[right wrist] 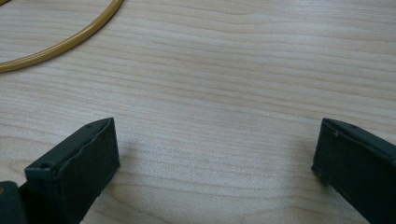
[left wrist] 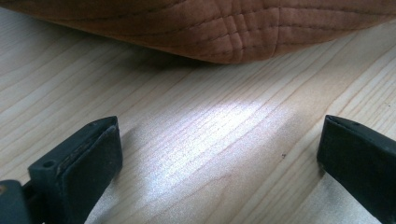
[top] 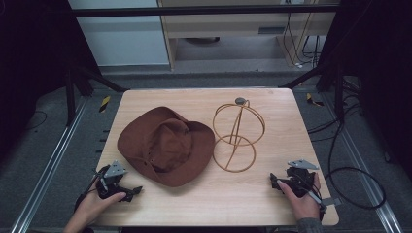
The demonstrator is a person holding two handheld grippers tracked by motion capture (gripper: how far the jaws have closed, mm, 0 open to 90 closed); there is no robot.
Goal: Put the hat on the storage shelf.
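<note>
**Both grippers wait at the near edge, hat and stand beyond**

At the lower left of the high view, the left gripper (top: 136, 190) rests on the pale wooden table (top: 204, 206), jaws spread wide and empty. Lower right, the right gripper (top: 273, 182) lies likewise, wide open, holding nothing. Just beyond the left one sits the brown felt wide-brimmed hat (top: 167, 144), crown up. Beside it, centre-right, stands the golden wire hat stand (top: 238, 136). Farther back: grey floor, black frame, pale cabinets, trailing cables.

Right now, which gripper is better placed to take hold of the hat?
Left. The left gripper, jaws open, sits just short of the brown hat brim. The right gripper, also open, faces the wire stand base.
</note>
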